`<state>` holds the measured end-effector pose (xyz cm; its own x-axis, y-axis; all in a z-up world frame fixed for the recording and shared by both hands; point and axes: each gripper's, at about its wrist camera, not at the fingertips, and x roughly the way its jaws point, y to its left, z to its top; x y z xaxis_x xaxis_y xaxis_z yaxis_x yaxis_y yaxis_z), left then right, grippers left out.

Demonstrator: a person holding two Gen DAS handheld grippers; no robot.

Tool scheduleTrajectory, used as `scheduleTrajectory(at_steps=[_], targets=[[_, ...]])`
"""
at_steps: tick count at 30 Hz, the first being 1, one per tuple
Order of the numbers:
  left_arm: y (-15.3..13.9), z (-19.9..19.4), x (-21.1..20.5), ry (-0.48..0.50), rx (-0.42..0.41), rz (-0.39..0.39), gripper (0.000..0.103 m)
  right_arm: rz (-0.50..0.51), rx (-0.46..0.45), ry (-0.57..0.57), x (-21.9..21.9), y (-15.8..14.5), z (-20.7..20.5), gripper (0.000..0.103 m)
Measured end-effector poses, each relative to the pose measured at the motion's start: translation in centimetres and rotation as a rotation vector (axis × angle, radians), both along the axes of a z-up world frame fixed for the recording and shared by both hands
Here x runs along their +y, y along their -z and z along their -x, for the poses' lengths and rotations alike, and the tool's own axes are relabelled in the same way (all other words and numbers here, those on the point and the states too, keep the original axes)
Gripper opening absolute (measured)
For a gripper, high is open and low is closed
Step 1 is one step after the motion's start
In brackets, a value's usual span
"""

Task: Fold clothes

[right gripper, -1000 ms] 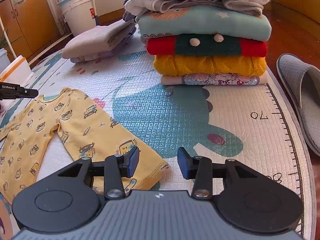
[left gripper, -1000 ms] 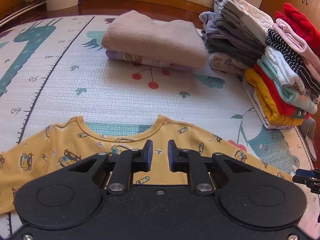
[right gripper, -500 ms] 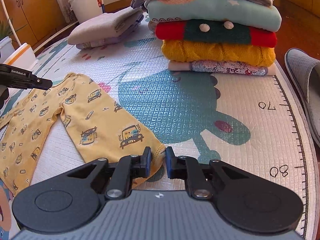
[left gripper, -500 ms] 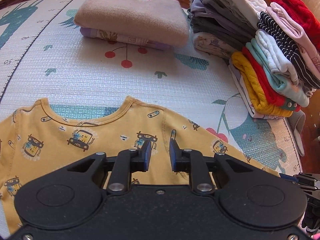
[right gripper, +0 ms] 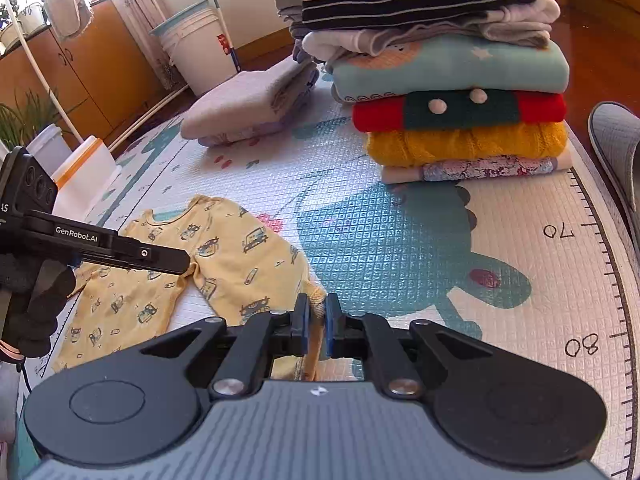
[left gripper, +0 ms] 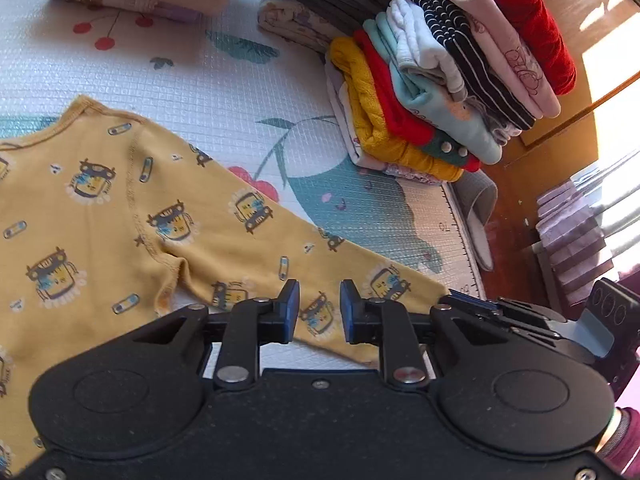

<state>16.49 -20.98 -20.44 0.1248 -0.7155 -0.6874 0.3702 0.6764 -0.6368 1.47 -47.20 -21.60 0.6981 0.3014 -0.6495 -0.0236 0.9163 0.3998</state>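
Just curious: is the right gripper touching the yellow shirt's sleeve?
Touching. The right wrist view shows the right gripper pinching the yellow shirt's sleeve cuff between its pads.

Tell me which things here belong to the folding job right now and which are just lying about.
In the job:
yellow printed shirt
right gripper, shut on the sleeve cuff
left gripper, open over the sleeve

Lying about:
tall stack of folded clothes
beige folded pile
grey slipper
white bucket
play mat
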Motion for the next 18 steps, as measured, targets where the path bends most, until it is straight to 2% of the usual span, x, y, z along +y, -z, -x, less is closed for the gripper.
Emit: scheduleTrajectory(at_steps=[2, 3, 8, 12, 15, 16, 18], targets=[[0.3, 0.3, -0.8, -0.001, 0.113, 0.072, 0.032, 0.028, -0.020, -0.048, 1.6, -0.9, 0.1, 0.010], [0.5, 0.5, -1.2, -0.003, 0.164, 0.100, 0.041, 0.041, -0.029, -0.073, 2.4, -1.3, 0.1, 0.010], [1.2, 0.9, -1.5, -0.066, 0.293, 0.135, 0.043, 0.111, -0.054, -0.191, 6.3, -2.0, 0.3, 0.010], [1.7, 1.1, -1.1, -0.081, 0.338, 0.099, 0.042, 0.135, -0.072, -0.243, 8.3, -2.2, 0.6, 0.010], [1.6, 1.1, -0.8, -0.094, 0.320, 0.061, 0.027, 0.155, -0.100, -0.279, 9.5, -2.6, 0.7, 0.009], [1.6, 1.1, -0.6, -0.097, 0.319, 0.054, 0.016, 0.163, -0.111, -0.291, 9.9, -2.8, 0.8, 0.009], [1.3, 1.3, -0.3, -0.080, 0.281, 0.009, 0.003, 0.171, -0.133, -0.314, 10.7, -3.1, 0.8, 0.009]])
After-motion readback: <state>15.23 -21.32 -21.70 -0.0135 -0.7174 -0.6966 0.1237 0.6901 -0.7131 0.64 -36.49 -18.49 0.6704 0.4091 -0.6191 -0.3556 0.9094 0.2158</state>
